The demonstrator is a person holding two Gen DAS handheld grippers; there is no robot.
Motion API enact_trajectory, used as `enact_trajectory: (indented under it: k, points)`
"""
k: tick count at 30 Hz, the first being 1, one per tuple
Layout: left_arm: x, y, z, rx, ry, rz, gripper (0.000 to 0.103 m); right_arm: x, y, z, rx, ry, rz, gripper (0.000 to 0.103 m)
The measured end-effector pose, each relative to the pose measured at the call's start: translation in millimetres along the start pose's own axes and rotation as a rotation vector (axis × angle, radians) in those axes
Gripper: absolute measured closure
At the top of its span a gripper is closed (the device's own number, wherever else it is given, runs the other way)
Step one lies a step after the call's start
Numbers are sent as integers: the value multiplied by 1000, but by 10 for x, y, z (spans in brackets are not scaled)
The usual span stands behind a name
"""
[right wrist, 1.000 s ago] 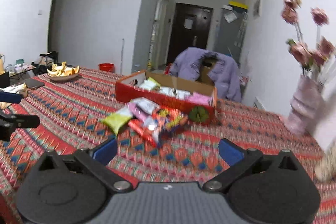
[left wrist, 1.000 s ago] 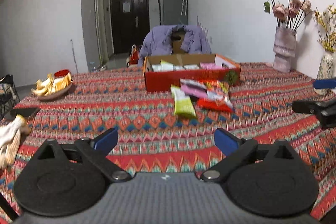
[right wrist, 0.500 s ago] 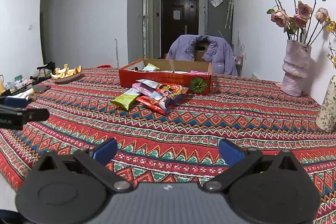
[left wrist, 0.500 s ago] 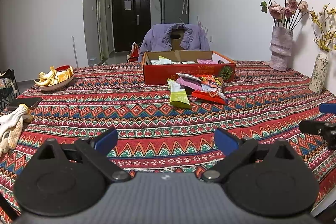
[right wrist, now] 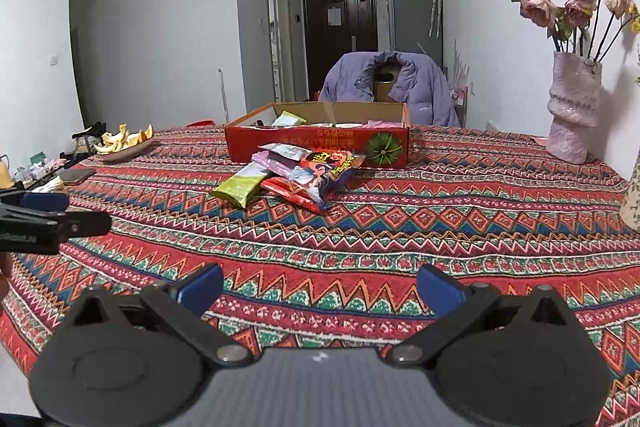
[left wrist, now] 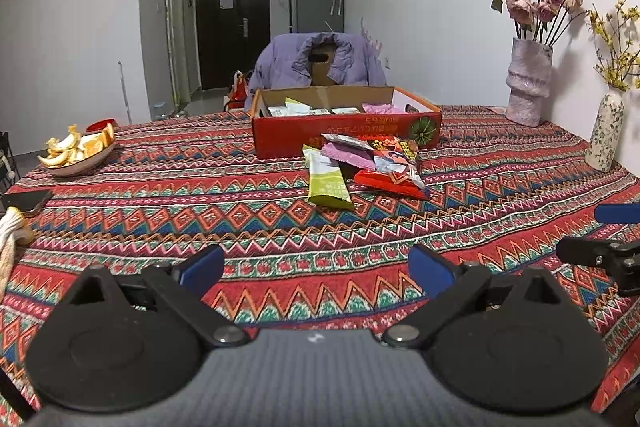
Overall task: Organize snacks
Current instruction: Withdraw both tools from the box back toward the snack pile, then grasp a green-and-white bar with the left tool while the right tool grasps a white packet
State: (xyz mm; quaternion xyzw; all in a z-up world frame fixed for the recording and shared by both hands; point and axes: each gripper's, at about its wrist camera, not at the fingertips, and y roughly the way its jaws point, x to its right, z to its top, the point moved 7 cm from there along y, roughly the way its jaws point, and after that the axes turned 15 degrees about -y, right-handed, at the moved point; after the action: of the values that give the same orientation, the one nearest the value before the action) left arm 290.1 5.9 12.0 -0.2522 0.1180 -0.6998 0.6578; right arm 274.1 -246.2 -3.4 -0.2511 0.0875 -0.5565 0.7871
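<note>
A pile of snack packets lies in front of a red cardboard box (left wrist: 280, 137) (right wrist: 240, 143) that holds more packets. In the pile are a green packet (left wrist: 326, 181) (right wrist: 238, 185), a pink one (left wrist: 346, 155) and a red one (left wrist: 390, 183) (right wrist: 296, 195). My left gripper (left wrist: 316, 267) is open and empty above the near table, well short of the pile. My right gripper (right wrist: 320, 285) is open and empty too, also short of the pile. Each gripper shows at the edge of the other's view (left wrist: 612, 247) (right wrist: 40, 215).
The table wears a patterned red cloth (left wrist: 200, 187). A plate of fruit peel (left wrist: 76, 157) (right wrist: 124, 147) is at the left, a phone (left wrist: 26, 199) and a white glove (left wrist: 8, 239) nearer. Two flower vases (left wrist: 528, 83) (left wrist: 606, 135) stand at the right. A chair with a purple jacket (left wrist: 320, 61) is behind the box.
Both grippers pulled back and levelled a second ago, then edged slightly forward toward the pile. Both stayed open. The snacks have not moved.
</note>
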Motion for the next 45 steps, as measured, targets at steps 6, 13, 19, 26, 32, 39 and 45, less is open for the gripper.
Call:
enact_trajectory:
  k: [6, 13, 19, 26, 32, 39, 45]
  points:
    - [46, 406, 133, -32, 5, -11, 3, 122, 259, 147, -20, 26, 8, 0]
    - [100, 954, 431, -32, -25, -27, 4, 359, 650, 495, 12, 145, 95, 0]
    - [109, 1535, 588, -53, -56, -25, 17, 384, 1172, 918, 33, 120, 160, 6]
    - [91, 2125, 545, -134, -73, -29, 34, 321, 1962, 1200, 17, 198, 253, 20]
    - [140, 2410, 503, -159, -42, -25, 42, 167, 2610, 1293, -22, 229, 288, 20]
    - [127, 2547, 479, -137, -23, -11, 46, 1, 3078, 1360, -25, 229, 291, 20]
    - [67, 2483, 498, -144, -24, -6, 64, -80, 3293, 1381, -81, 168, 230, 27]
